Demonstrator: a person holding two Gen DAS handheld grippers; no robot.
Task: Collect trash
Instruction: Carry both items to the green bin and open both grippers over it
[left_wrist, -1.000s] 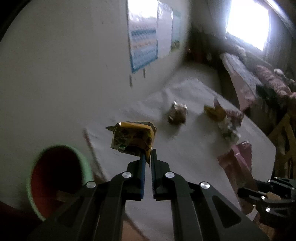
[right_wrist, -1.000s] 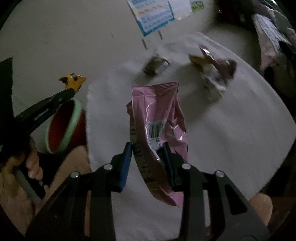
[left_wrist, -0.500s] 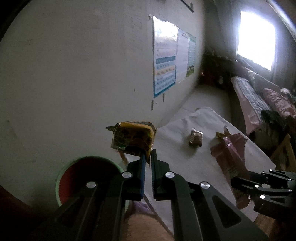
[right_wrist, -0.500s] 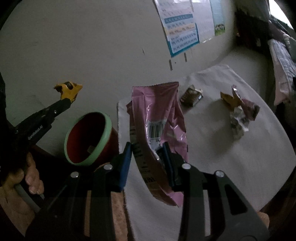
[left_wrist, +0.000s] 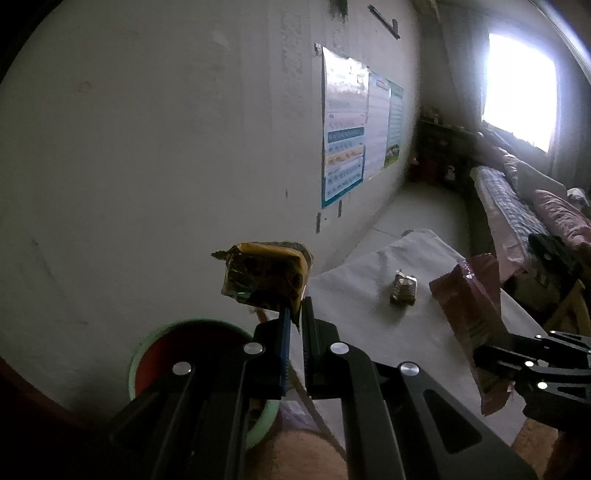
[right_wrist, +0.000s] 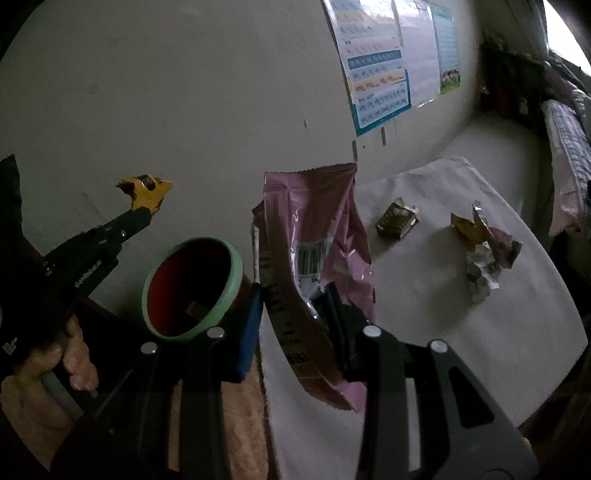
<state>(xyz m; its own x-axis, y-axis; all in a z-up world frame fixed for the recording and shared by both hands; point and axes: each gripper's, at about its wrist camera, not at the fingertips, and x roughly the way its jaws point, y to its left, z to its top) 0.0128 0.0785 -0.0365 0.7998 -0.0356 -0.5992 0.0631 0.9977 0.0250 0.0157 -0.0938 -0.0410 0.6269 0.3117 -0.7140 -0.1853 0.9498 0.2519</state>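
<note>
Wrappers hang from both hands: left gripper (left_wrist: 294, 315) pinches a yellow wrapper (left_wrist: 264, 275) tight; right gripper (right_wrist: 295, 306), partly closed, clamps a pink packet (right_wrist: 314, 236) beside the green-rimmed bin (right_wrist: 192, 290).

Yellow wrapper (left_wrist: 264, 273) with dark print. Pink bag (right_wrist: 314, 254), white barcode patch, black lettering. Bin (right_wrist: 192, 288): mint-green rim, red inside. Gripper pads (right_wrist: 251, 332) blue, bodies black. Table cloth (right_wrist: 461, 314) off-white. Far wall poster (right_wrist: 376, 66): blue, white and orange rows.
</note>
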